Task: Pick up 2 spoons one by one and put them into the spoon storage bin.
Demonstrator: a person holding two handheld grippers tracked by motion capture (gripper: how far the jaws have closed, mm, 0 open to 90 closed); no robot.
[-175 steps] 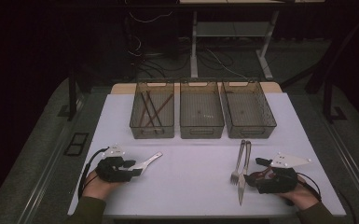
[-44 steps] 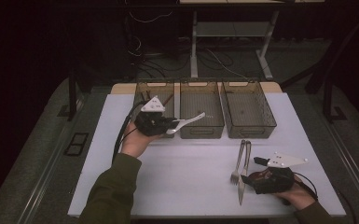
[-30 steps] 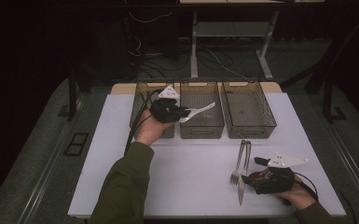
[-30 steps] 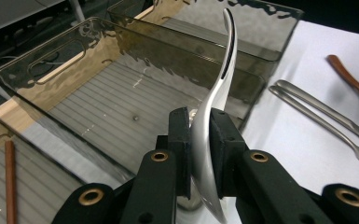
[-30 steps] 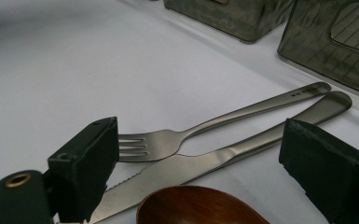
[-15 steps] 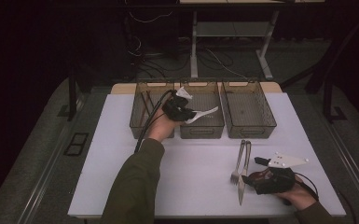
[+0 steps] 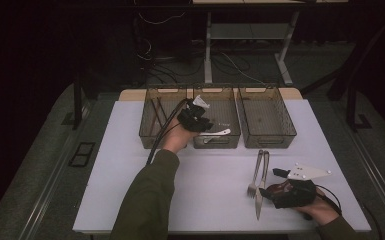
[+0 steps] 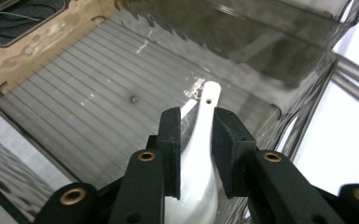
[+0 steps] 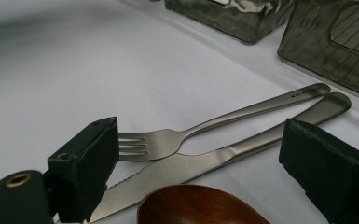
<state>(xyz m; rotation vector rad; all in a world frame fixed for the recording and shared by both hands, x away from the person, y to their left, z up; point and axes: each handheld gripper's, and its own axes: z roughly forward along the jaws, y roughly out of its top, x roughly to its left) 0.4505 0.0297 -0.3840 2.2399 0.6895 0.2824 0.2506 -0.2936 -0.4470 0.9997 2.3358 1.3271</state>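
My left gripper (image 7: 202, 128) hangs over the front of the middle bin (image 7: 216, 145), and a white spoon (image 7: 218, 133) sticks out of it to the right. In the left gripper view the spoon handle (image 8: 204, 116) fills the gap between the pads. The jaws have just been opening, and the spoon is still between them above the bin's ribbed floor (image 8: 88, 107). My right gripper (image 7: 269, 191) rests on the table at the front right with its jaws wide open. A steel fork (image 9: 168, 140) and knife (image 9: 205, 161) lie between them. A brown wooden spoon bowl (image 9: 196, 205) sits low between the jaws.
Three smoky plastic bins stand in a row at the back of the white table (image 7: 130, 175). The left bin (image 7: 155, 140) holds dark sticks. The right bin (image 7: 267, 140) stands beyond the fork (image 7: 255, 174) and knife (image 7: 263, 186).
My left hand carried the white spoon from the front left of the table to the bins and lowered it over the middle one. The right hand stayed put.
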